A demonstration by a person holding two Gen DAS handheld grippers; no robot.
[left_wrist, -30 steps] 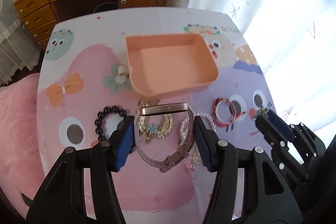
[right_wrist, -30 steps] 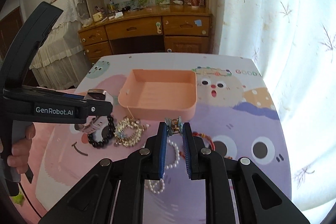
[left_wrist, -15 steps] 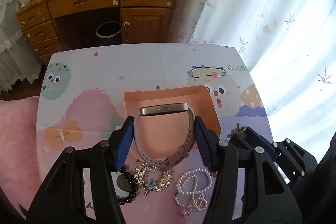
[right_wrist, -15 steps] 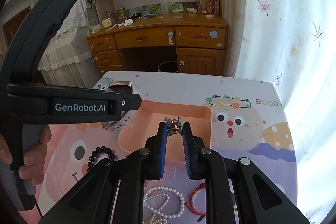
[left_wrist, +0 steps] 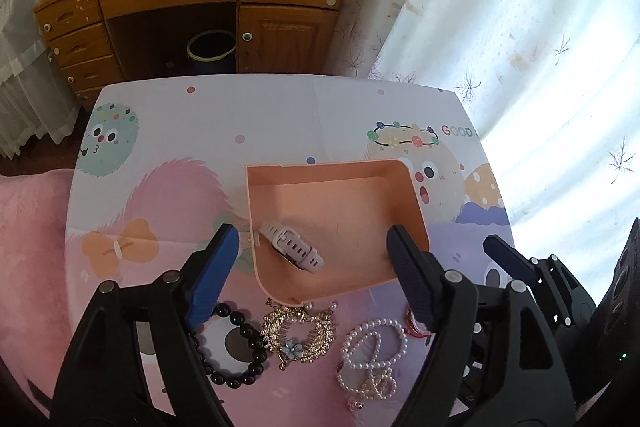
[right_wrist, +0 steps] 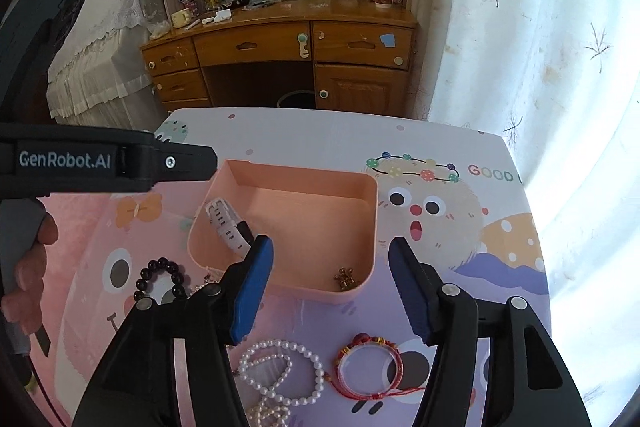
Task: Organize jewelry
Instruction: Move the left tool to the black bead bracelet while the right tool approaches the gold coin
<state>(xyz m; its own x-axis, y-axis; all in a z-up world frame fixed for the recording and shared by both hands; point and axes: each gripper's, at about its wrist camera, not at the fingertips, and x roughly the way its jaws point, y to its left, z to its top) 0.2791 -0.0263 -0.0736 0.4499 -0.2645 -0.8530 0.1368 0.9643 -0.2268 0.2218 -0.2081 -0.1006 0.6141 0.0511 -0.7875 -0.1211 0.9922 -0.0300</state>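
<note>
A pink tray [left_wrist: 336, 167] stands mid-table. In it lies a pale watch [left_wrist: 291, 251] near the left wall, also seen in the right wrist view [right_wrist: 226, 223]. A small gold clip [right_wrist: 344, 277] rests in the tray's near right corner. My left gripper [left_wrist: 311, 231] hangs over the tray's near edge, its jaws opening with nothing between the pads. My right gripper [right_wrist: 330, 243] hovers over the near right part of the tray, jaws opening too and empty.
On the cartoon-print tablecloth [left_wrist: 280, 115] in front of the tray lie a black bead bracelet [left_wrist: 236, 347], a gold comb [left_wrist: 298, 333], a pearl necklace [right_wrist: 280, 367] and a red bracelet [right_wrist: 370, 367]. A wooden desk [right_wrist: 300, 43] stands beyond. A hand [right_wrist: 28, 267] grips the left tool.
Both grippers moved forward over the tray and their jaws spread. The watch left the left jaws and the clip left the right jaws; both now lie in the tray.
</note>
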